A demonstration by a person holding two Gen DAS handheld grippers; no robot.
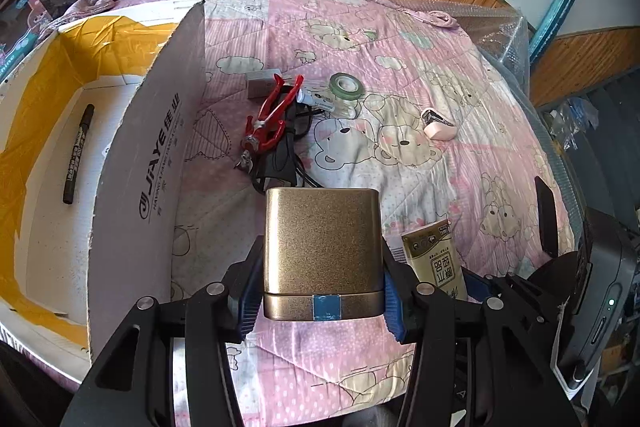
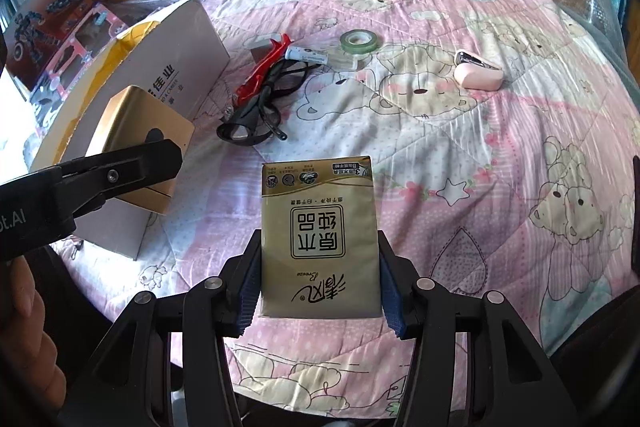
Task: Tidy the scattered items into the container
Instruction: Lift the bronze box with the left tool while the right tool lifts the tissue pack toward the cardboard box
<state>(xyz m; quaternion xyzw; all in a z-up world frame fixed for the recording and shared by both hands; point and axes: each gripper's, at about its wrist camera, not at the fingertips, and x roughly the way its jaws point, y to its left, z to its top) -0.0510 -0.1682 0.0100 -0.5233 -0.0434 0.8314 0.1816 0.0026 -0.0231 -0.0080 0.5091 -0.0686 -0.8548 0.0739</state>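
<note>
- Left hand-held gripper (image 1: 322,301) is clenched on a gold tin (image 1: 322,251), held above the bed (image 1: 440,155).
- Right hand-held gripper (image 2: 318,291) grips a tissue pack (image 2: 320,239).
- Only the left view shows the marker (image 1: 78,155) inside the cardboard box (image 1: 152,147) to its left.
- Ahead lie red pliers (image 1: 272,115) and a tape roll (image 1: 346,86).

Left black two-finger handheld gripper (image 1: 322,301): matte black angular linkage arms, one round silver screw head on each of four links. Jaws faced with blue ribbed pads (image 1: 247,307). Seen from the right wrist camera, its side shows a flat black finger with a single dark recessed screw (image 2: 113,174) and partial white lettering ending "ot.AI" (image 2: 12,218).

Right black two-finger handheld gripper (image 2: 320,301): same black linkage, four silver screw heads, blue ribbed pads (image 2: 394,301). Grey housing with small green indicator light (image 1: 611,302) visible in the left wrist view.
</note>
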